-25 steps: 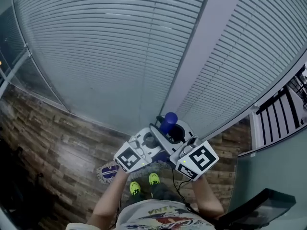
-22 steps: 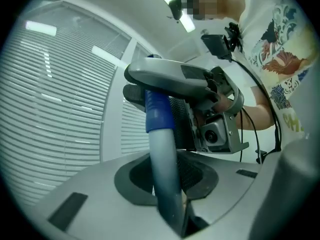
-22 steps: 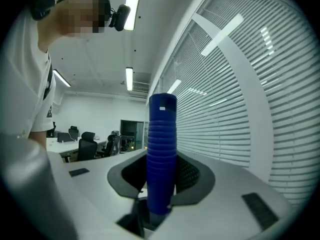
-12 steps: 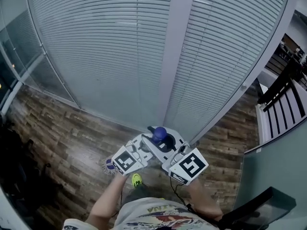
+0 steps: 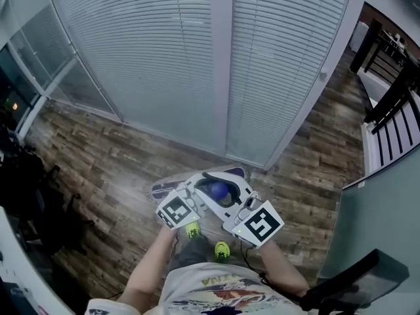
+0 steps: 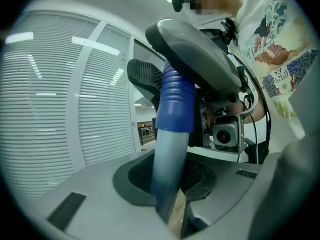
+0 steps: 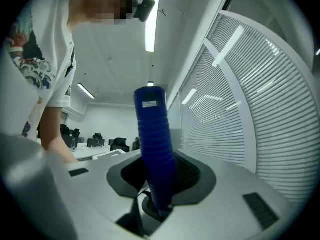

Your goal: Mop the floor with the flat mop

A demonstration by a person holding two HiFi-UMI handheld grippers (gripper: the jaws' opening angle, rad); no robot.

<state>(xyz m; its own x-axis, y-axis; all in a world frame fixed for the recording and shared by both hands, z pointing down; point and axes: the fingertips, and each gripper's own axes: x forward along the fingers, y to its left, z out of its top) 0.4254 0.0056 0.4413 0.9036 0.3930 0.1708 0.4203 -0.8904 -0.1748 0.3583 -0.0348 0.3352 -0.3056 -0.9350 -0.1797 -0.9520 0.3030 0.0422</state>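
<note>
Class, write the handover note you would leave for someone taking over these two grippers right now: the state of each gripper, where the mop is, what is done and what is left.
Left gripper: shut on the mop's silver pole, just below the blue grip.
Right gripper: shut on the blue grip near its top end.
Mop head: down on the wood floor, just ahead of the person's shoes and near the blind-covered wall.
Done: mop gripped in both grippers, head on the floor. How much has been wiped cannot be told.
Left: sweep the head over the rest of the planks.
</note>
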